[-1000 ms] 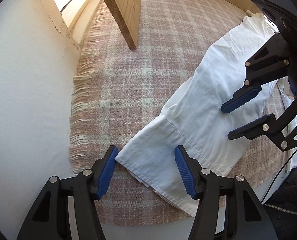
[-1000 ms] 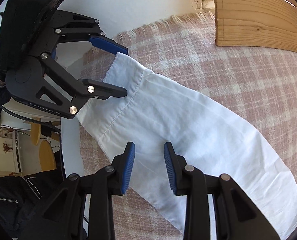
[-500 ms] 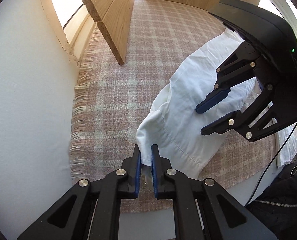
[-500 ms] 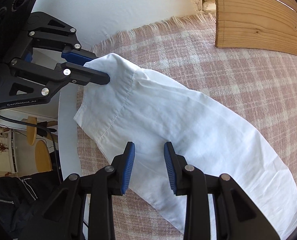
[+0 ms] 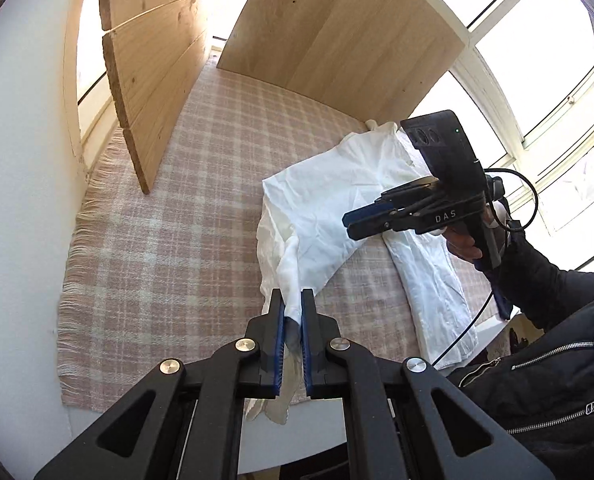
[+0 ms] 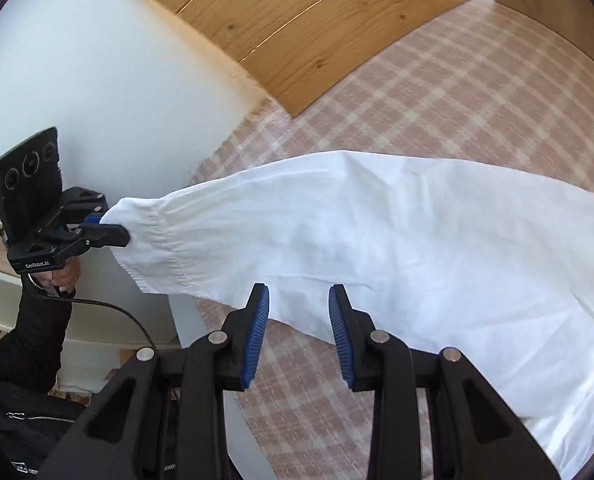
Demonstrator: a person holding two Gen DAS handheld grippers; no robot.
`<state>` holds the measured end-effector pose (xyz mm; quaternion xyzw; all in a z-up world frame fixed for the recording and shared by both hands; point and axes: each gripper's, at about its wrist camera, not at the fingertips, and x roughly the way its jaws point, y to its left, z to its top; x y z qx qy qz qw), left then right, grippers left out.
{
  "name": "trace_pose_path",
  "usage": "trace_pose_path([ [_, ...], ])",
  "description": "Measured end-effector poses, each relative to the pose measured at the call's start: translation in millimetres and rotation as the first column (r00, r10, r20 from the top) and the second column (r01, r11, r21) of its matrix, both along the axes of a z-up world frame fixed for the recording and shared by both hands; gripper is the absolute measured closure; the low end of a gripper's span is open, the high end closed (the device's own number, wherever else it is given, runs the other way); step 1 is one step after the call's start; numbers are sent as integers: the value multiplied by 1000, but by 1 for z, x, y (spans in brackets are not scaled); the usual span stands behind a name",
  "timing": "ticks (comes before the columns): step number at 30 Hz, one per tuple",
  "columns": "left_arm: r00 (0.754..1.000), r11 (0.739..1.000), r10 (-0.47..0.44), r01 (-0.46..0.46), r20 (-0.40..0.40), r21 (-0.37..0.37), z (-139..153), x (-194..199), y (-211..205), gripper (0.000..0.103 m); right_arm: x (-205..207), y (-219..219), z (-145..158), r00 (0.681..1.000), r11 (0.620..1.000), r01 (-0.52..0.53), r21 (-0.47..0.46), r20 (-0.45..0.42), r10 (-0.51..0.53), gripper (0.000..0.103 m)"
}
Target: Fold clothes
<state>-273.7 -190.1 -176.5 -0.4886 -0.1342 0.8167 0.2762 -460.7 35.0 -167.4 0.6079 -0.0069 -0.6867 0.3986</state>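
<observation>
A white shirt (image 5: 337,196) lies on a pink plaid cloth (image 5: 185,216). My left gripper (image 5: 292,316) is shut on the cuff end of the shirt's sleeve and holds it lifted off the cloth; in the right wrist view the left gripper (image 6: 113,232) pulls the sleeve (image 6: 337,224) out taut to the left. My right gripper (image 6: 299,316) is open and empty, hovering just over the sleeve's lower edge. In the left wrist view the right gripper (image 5: 355,220) hangs above the shirt body.
Wooden boards (image 5: 153,60) stand at the far side of the cloth, another board (image 5: 337,36) behind. A white wall (image 6: 109,64) is to the left. The table edge (image 6: 193,320) runs near me. Windows (image 5: 537,80) are at right.
My left gripper closed on the sleeve cuff, then lifted and pulled it up and away, stretching the sleeve. My right gripper stayed open and rose above the shirt.
</observation>
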Motion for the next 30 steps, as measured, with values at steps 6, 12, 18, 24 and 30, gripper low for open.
trace_pose_path([
  [6,989,997,-67,72,-129,30,82,24,46,97,-72,164,5,933,914,355,197,-11,-360,72],
  [12,958,990,-140,133,-252,-46,134,47,137,97,-98,173,-48,944,917,292,271,72,-322,72],
  [18,945,975,-217,196,-246,-107,138,79,255,97,-108,179,-44,947,930,293,223,69,-315,72],
  [24,946,958,-285,277,-155,-71,109,99,344,97,-102,221,-20,918,952,306,-12,267,-292,72],
  [30,933,933,-359,357,-33,-51,58,107,394,97,-115,234,-36,911,947,310,85,257,-321,72],
])
